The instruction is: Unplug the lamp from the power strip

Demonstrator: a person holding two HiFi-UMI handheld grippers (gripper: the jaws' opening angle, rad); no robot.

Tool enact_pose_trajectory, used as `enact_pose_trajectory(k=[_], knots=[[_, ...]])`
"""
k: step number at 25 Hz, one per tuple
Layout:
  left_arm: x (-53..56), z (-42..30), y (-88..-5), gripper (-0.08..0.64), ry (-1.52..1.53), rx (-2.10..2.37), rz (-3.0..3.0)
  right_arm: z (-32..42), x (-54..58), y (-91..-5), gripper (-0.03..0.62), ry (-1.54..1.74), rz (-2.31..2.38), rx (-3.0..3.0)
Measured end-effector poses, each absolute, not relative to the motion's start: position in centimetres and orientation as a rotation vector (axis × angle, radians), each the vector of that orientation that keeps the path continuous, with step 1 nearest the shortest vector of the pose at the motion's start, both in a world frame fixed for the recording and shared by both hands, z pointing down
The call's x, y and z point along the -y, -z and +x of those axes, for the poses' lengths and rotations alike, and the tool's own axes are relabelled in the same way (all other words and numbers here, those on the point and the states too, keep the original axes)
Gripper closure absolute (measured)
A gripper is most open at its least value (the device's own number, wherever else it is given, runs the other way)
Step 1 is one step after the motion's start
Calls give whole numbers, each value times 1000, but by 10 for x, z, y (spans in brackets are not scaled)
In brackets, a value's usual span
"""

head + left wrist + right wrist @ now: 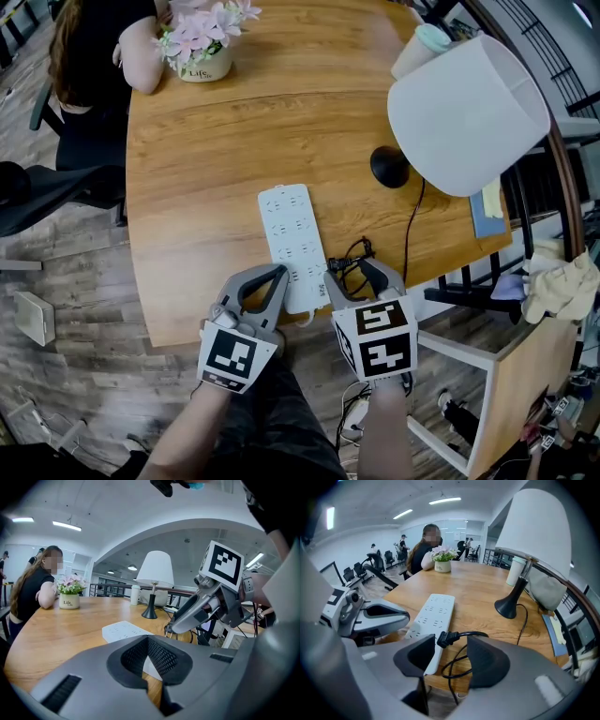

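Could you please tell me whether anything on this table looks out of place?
The black lamp plug lies loose beside the white power strip, its thin black cable looped untidily at the near edge of the wooden table.

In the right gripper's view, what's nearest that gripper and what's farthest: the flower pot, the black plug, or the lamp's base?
1. Black plug, right at the jaw tips.
2. Lamp base, ahead on the right.
3. Flower pot, far back, left of centre.

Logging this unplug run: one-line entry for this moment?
plug: out of power strip | right tongs: open, plug between, ungripped | left tongs: shut
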State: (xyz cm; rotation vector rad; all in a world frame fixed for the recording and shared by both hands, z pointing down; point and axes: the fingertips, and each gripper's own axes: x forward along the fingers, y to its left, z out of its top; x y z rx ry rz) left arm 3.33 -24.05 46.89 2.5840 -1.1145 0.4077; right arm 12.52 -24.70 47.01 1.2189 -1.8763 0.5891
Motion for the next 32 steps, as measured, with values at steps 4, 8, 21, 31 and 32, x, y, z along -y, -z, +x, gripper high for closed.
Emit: enact_pose_trajectory(k=[4,8,21,31,32], knots=[[242,30,-467,565,-397,1123,2581,125,247,-467,385,-528,1149,1825],[243,27,-466,565,-391,1128,2581,126,248,-459,385,-519,1164,1826],[242,23,-465,565,-393,1128,2582,97,234,-465,535,-445,1111,1915],[243,18,-456,565,-348,1133,2590,66,228,-454,584,-476,1149,2162],[243,17,-455,565,-346,1141,2599,64,229,-450,584,-473,1166,2192]])
